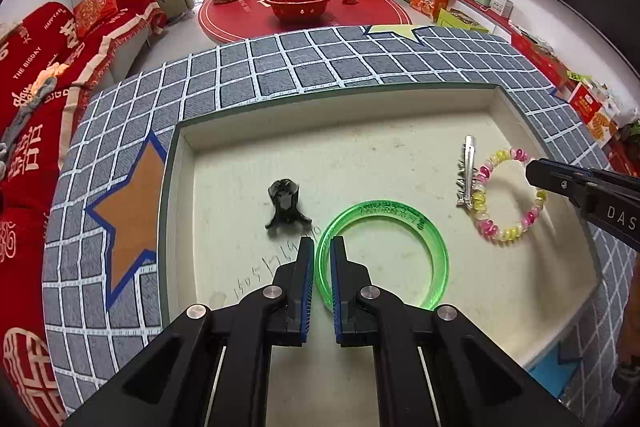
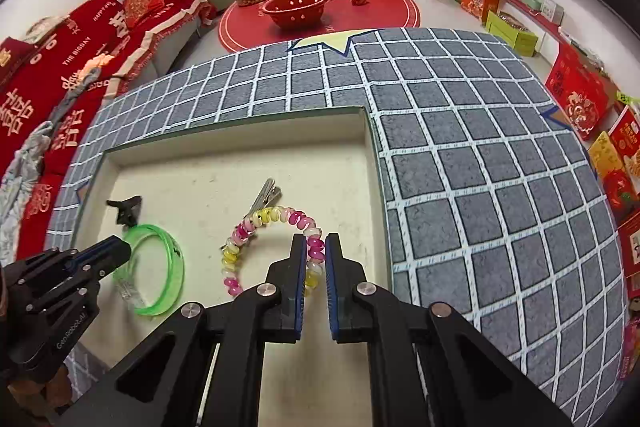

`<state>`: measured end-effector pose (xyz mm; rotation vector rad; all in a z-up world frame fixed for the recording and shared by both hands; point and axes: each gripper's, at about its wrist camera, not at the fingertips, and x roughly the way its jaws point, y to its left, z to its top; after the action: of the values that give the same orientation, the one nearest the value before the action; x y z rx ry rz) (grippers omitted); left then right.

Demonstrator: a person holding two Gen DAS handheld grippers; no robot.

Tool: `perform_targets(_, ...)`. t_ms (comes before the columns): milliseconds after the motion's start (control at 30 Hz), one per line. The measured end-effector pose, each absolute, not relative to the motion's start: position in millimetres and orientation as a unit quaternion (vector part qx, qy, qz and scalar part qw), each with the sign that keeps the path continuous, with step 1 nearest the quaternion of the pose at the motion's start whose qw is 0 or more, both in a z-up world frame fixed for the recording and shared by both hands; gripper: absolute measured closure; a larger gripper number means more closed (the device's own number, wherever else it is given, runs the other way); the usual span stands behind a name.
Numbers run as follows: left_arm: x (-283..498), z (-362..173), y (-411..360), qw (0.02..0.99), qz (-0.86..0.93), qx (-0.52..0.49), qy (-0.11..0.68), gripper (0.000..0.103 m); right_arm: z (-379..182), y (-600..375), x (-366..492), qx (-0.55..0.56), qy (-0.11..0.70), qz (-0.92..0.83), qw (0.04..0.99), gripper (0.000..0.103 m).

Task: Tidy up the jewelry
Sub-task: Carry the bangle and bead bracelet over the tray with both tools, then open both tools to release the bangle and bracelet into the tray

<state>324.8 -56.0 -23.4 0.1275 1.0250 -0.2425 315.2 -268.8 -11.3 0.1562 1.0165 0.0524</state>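
A shallow cream tray (image 1: 340, 99) (image 2: 240, 131) holds the jewelry. A green bangle (image 1: 436, 247) (image 2: 176, 267) lies flat in it. My left gripper (image 1: 322, 247) is shut on the bangle's left rim, which runs between the pads; it also shows in the right wrist view (image 2: 116, 249). A pink-and-yellow coil hair tie (image 1: 508, 233) (image 2: 240, 235) lies at the tray's right. My right gripper (image 2: 316, 247) is shut on the tie's right side; it also shows in the left wrist view (image 1: 536, 173). A silver hair clip (image 1: 466, 171) (image 2: 266, 195) touches the tie. A black claw clip (image 1: 285, 203) (image 2: 128, 209) stands left of the bangle.
The tray sits on a grey checked cloth (image 1: 280, 67) (image 2: 480, 187) with star patches, such as the orange one (image 1: 136, 215). A red sofa (image 1: 48, 59) is to the left. A red rug with a red colander (image 1: 299, 2) and clutter lies beyond the table.
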Motion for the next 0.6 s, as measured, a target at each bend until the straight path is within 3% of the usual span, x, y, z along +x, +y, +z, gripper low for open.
perform_targets(533, 321.2, -23.4, -63.2, 0.880, -0.090, 0.104, 0.455, 0.081, -29.5, -264.3, 322.2, 0.067, 0.500, 0.024, 0.863, 0.092)
perform_targets(600, 317.7, -18.3, -61.0, 0.884, -0.091, 0.099, 0.447, 0.081, -26.4, -265.4, 320.0, 0.077, 0.496, 0.028, 0.865, 0.088)
